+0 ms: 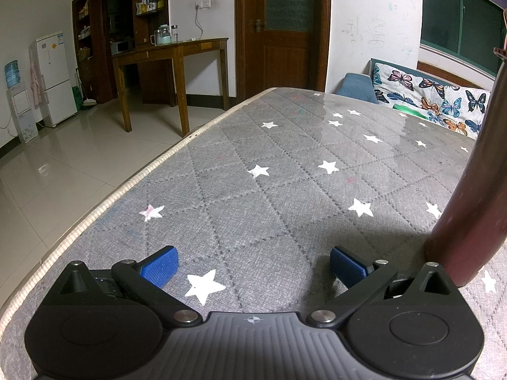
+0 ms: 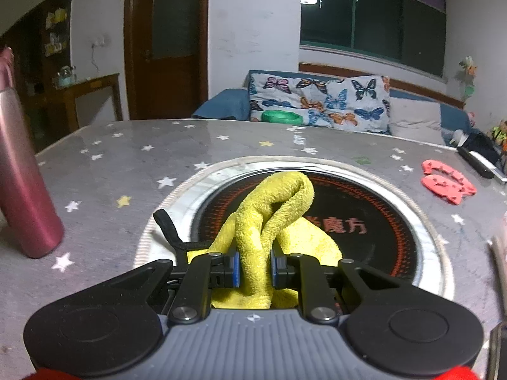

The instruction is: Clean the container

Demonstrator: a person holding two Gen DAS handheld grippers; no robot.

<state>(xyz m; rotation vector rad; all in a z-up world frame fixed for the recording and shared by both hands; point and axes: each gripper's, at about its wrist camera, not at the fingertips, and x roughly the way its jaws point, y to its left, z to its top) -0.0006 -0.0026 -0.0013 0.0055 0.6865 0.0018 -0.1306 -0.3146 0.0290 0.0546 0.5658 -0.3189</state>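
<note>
A: My right claw (image 2: pixel 255 267) squeezes the fluffy yellow cloth (image 2: pixel 272 218). Only that view shows the round black cooktop (image 2: pixel 364 218) under it.

B: My left claw (image 1: pixel 253 267) is spread wide, holding nothing. The table's pale edge (image 1: pixel 104 202) runs close on its left.

A: The tall pink metal bottle (image 2: pixel 23 171) stands upright on the grey star-patterned tablecloth (image 1: pixel 285 190), just right of your claw.
</note>
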